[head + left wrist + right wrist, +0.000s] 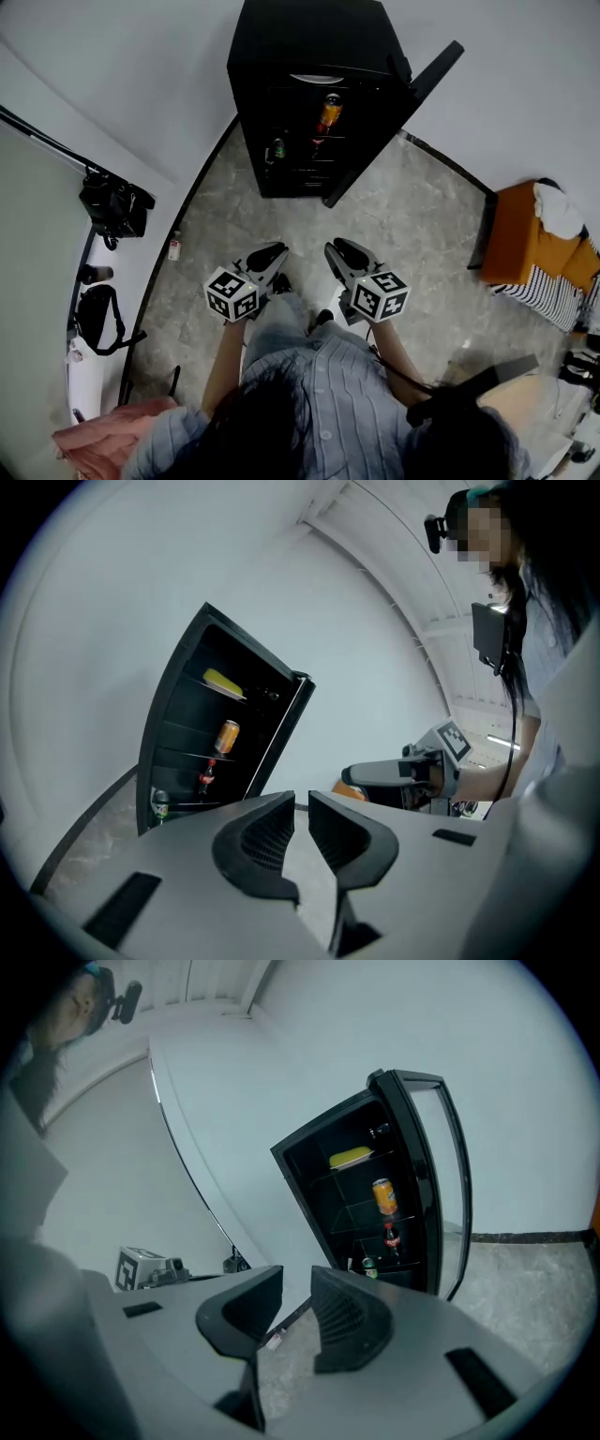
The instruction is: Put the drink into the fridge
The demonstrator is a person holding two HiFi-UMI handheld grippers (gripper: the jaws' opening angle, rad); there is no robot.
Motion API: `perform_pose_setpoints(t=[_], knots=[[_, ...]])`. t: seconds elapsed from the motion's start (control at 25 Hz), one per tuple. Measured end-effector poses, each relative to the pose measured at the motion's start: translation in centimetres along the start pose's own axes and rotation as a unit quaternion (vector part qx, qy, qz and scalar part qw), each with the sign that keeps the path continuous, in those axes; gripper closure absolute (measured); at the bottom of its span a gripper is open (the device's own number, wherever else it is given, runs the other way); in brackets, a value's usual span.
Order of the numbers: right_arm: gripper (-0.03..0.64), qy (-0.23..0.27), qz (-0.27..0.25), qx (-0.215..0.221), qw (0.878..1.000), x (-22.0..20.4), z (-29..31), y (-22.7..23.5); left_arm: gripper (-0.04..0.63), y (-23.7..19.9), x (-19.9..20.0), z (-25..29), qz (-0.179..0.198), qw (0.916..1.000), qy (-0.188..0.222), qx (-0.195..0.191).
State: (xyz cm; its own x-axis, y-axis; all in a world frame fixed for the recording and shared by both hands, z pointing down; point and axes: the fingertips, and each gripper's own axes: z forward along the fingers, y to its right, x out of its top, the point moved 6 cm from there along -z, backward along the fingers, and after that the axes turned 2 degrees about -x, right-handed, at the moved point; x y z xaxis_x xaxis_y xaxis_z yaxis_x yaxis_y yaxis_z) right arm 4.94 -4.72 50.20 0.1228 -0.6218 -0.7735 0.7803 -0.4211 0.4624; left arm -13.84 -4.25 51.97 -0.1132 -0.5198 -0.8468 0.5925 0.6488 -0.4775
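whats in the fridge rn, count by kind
cans: 2, an orange can and a green can
bottle: 1, dark with a red cap
yellow item: 1, flat on the top shelf, kind unclear
total: 4

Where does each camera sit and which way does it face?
Head view: head-mounted, facing down at the fridge, left gripper, right gripper, forearms, shirt.
Left gripper view: on the left gripper, along its jaws toward the fridge; right gripper and person at right.
Right gripper view: likewise; left gripper at left.
Shared: all show the orange can in the fridge.
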Motion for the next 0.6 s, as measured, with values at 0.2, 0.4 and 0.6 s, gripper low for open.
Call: perform_pose_setpoints(t=[0.2,0.4,0.6], knots=[[0.517,0.000,0.001,0.009,1.000,-1.5,-3.5,1.4,0.545,4.5,-1.0,1.0,0.011,0.9999,-0.001,-0.003],[0.517,0.003,0.005,0.029,1.000,-2.8,-6.9,2.0,0.545,8.6,-3.7,0.6,0.004,0.9998,-0.011,0.013],[0.517,0.003,0.004,0.045,0.999,-4.5,-10.0,2.6,0.545,12.0,-5.5,0.2,0.006,0.9995,-0.009,0.030]])
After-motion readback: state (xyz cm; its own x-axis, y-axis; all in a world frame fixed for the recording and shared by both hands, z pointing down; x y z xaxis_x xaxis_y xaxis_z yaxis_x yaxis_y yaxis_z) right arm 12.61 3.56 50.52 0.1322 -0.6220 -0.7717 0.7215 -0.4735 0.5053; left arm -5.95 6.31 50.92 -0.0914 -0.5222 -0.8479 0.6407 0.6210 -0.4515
